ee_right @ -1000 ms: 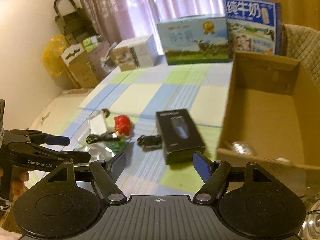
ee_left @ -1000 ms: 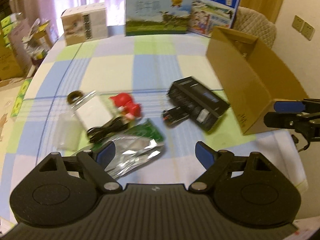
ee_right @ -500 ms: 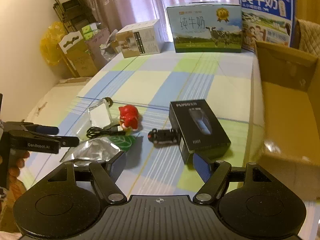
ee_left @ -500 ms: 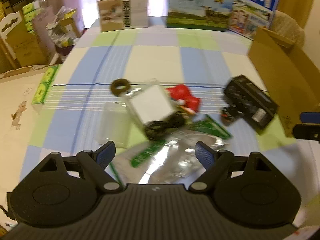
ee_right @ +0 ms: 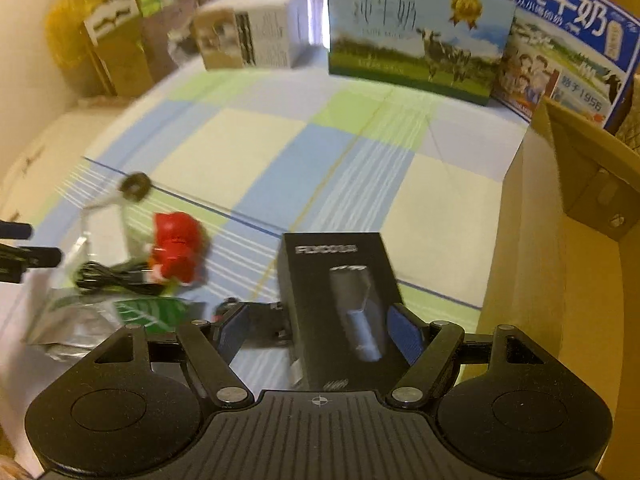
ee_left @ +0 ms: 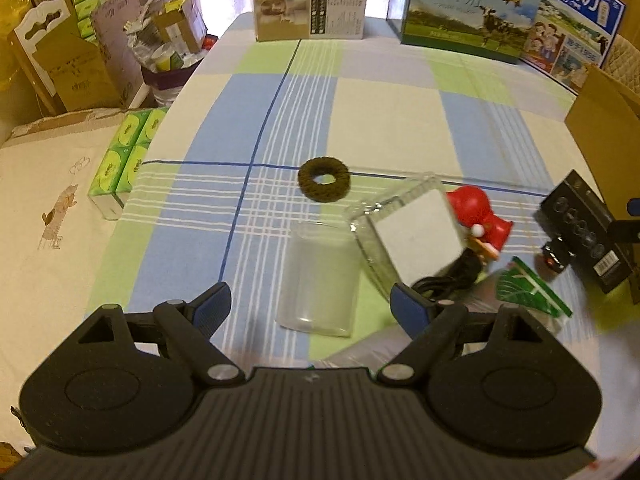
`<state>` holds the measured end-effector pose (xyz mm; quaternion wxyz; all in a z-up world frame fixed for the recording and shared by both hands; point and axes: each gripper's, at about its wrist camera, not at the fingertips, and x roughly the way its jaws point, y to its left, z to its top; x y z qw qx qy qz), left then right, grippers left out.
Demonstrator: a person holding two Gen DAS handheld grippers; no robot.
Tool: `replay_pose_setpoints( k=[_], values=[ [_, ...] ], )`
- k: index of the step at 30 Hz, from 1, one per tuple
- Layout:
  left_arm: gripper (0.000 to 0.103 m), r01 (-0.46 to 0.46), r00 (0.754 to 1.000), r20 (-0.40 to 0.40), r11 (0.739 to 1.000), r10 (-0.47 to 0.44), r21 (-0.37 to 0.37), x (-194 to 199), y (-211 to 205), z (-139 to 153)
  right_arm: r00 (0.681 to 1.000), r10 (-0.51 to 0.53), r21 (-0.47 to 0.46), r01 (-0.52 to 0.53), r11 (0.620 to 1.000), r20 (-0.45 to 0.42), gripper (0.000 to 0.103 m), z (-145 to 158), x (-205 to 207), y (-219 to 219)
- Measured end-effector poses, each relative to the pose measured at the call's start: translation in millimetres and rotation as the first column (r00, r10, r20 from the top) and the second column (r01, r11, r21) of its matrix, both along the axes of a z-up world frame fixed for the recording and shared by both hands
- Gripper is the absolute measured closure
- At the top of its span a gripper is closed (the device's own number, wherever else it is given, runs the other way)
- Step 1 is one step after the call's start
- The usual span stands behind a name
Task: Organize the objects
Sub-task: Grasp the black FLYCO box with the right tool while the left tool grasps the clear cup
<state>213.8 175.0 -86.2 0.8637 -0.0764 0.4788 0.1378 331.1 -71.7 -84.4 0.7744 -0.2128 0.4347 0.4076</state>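
Observation:
My left gripper [ee_left: 310, 309] is open just above the checked tablecloth, and a translucent plastic cup [ee_left: 320, 280] lies on its side between its fingers. A clear case with a white pad [ee_left: 414, 236], a red toy [ee_left: 480, 220], a black cable [ee_left: 448, 276] and a brown ring [ee_left: 323, 179] lie right ahead. My right gripper [ee_right: 318, 330] is open, its blue pads [ee_right: 404, 330] straddling the near end of a black product box [ee_right: 340, 292]. I cannot tell whether the pads touch the box. The open cardboard box [ee_right: 560, 240] stands just to the right.
A green packet [ee_right: 140, 312] and a silver foil bag [ee_right: 68, 332] lie near the front edge. Milk cartons [ee_left: 468, 20] and a white carton [ee_left: 310, 4] line the table's back. Tissue packs [ee_left: 124, 160] and boxes sit beyond the table's left edge.
My left gripper swung left and closer, so the plastic cup now lies between its fingers. My right gripper moved forward and down over the black box.

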Motion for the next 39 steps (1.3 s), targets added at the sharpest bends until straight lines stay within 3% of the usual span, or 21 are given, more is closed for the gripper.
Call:
replay_pose_setpoints(
  k=[8,20,21,22,25,29,34,35,37,39],
  values=[
    [0.019,0.012,0.999,-0.03,1.0,-0.012,-0.018,17,10,-16,0.999,0.033,-0.139,-0.036,0.99,-0.024,0.029,-25,28,24],
    [0.026,0.045,0.996,-0.07,0.999,-0.046,-0.013,32,11,-33,0.994,0.105,-0.197,-0.106,0.975,-0.015,0.026,-29,31,36],
    [0.028,0.049,0.996,-0.072,0.999,-0.049,-0.012,33,11,-34,0.994,0.113,-0.188,-0.113,0.976,-0.01,0.032,-28,30,35],
    [0.028,0.053,0.996,-0.074,0.999,-0.053,-0.009,34,10,-34,0.991,0.136,-0.156,-0.136,0.978,-0.008,0.047,-24,28,33],
    [0.029,0.06,0.995,-0.076,0.998,-0.06,-0.005,35,9,-37,0.991,0.131,-0.096,-0.131,0.987,-0.002,0.067,-6,25,30],
    [0.03,0.064,0.995,-0.08,0.998,-0.063,0.003,38,9,-40,0.997,0.079,-0.099,-0.078,0.992,0.001,0.066,-4,25,25],
    [0.032,0.062,0.994,-0.086,0.998,-0.062,-0.004,38,10,-42,0.998,-0.006,-0.103,0.013,0.995,0.067,0.063,0,18,11],
    [0.032,0.064,0.994,-0.086,0.998,-0.064,-0.004,37,10,-42,0.997,-0.002,-0.097,0.01,0.995,0.078,0.06,3,15,8],
    [0.032,0.068,0.994,-0.086,0.998,-0.069,-0.009,37,10,-44,0.995,0.012,-0.103,-0.001,0.995,0.104,0.041,6,4,4],
    [0.032,0.071,0.994,-0.081,0.997,-0.071,-0.012,38,10,-44,0.985,0.053,-0.127,-0.033,0.991,0.162,0.036,3,-12,1]
  ],
)
